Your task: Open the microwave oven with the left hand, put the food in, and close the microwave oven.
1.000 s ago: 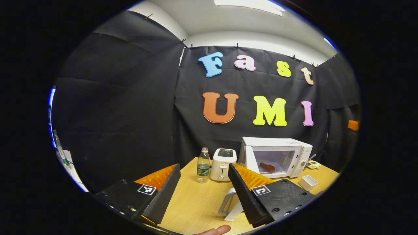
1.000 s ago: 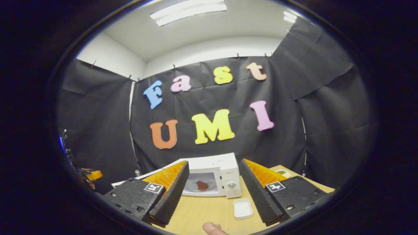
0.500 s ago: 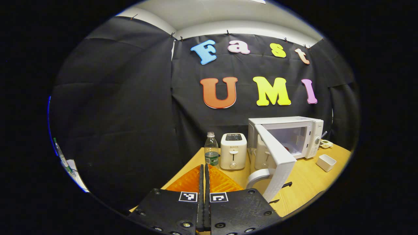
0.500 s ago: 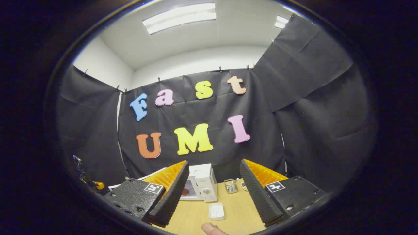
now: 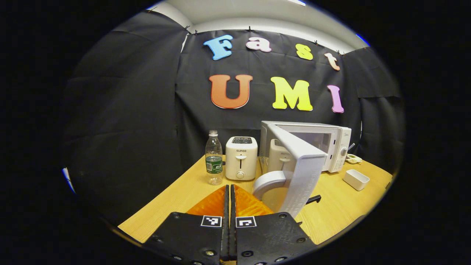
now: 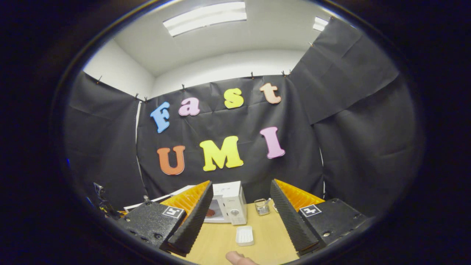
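The white microwave (image 5: 333, 141) stands at the back right of the wooden table (image 5: 176, 198). Its door (image 5: 300, 173) is swung partway, edge toward me, and hides the inside. The curved door handle (image 5: 266, 180) sits just right of my left gripper (image 5: 229, 186), which is shut with nothing between its fingers; I cannot tell whether it touches the door. In the right gripper view the microwave (image 6: 233, 200) is farther off, with a reddish-brown piece of food (image 6: 210, 212) inside. My right gripper (image 6: 241, 182) stands open and empty, well back from it.
A white toaster (image 5: 241, 158) and a clear water bottle (image 5: 213, 158) stand left of the microwave. A small white dish (image 5: 356, 179) lies to the microwave's right, also seen as the dish (image 6: 244, 235) beside a glass jar (image 6: 261, 207). A thumb (image 6: 239, 258) shows at the bottom.
My left gripper went from open to shut and shifted left of the door. The door swung from wide open to partway shut. My right gripper drew back from the microwave.
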Motion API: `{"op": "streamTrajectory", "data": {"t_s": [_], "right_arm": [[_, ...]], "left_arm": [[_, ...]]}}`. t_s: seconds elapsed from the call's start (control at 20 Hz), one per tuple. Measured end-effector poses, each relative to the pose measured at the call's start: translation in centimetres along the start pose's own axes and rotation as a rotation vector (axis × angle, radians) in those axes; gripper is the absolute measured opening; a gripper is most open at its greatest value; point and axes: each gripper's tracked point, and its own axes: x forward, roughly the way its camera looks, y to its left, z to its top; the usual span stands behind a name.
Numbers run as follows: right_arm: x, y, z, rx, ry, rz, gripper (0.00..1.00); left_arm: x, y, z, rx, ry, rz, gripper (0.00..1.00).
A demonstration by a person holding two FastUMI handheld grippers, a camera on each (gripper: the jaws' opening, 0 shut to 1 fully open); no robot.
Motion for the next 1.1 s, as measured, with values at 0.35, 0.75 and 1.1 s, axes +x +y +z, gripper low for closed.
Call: {"op": "streamTrajectory", "data": {"t_s": [0.35,0.75,1.1], "right_arm": [[-0.5,-0.3,0.4,-0.035,-0.003,0.009,0.99],[-2.2,-2.3,3.0,-0.135,-0.07,-0.01,0.99],[-2.8,-4.5,3.2,-0.13,-0.075,-0.026,0.99]], "left_arm": [[-0.3,-6.4,-0.6,-0.053,-0.021,-0.147,0.0],[1.8,-13.2,-0.7,-0.006,-0.006,-0.227,0.0],[3.4,-20.7,-0.3,0.042,-0.004,-0.359,0.0]]}}
